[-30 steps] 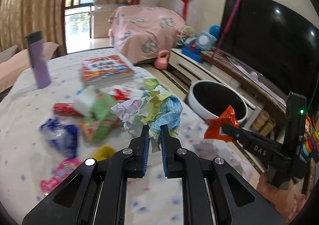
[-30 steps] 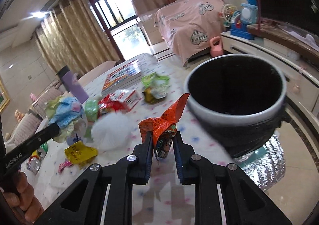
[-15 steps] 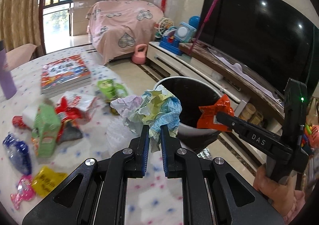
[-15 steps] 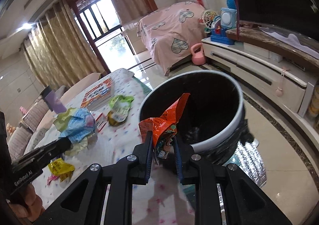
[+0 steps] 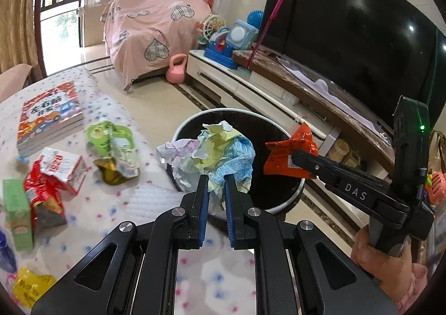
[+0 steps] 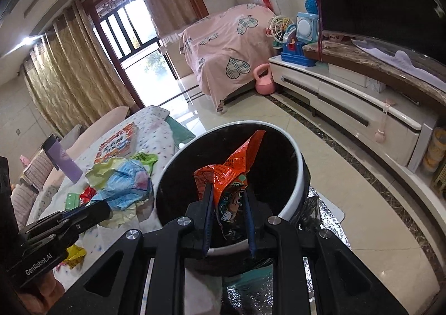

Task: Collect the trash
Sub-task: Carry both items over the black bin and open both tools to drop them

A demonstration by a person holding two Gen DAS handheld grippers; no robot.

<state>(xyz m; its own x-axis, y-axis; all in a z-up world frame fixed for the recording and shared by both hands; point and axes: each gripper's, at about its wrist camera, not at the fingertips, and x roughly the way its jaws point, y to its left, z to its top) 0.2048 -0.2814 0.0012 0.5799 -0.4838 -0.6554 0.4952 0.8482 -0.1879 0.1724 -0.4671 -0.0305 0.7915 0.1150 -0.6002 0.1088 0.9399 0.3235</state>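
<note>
My left gripper [image 5: 214,185] is shut on a crumpled wad of pastel paper [image 5: 211,152] and holds it at the near rim of the round white bin with a black liner [image 5: 292,198]. My right gripper [image 6: 228,198] holds an orange snack wrapper [image 6: 232,167] over the bin's mouth [image 6: 299,170]; its jaws look slightly parted around the wrapper. The right gripper and wrapper [image 5: 290,154] also show in the left wrist view, and the left gripper with the paper wad [image 6: 122,185] shows in the right wrist view.
More trash lies on the dotted tablecloth [image 5: 133,203]: a green pouch [image 5: 114,147], a red and white wrapper [image 5: 55,167], a green box [image 5: 16,211], a yellow wrapper [image 5: 30,287]. A book [image 5: 50,117] and a purple bottle [image 6: 62,159] stand farther back. A TV cabinet [image 6: 348,108] runs along the right.
Both grippers moved from over the table toward the bin. The orange wrapper is now over the bin's opening and the paper wad is at its rim. The right jaws look a little wider.
</note>
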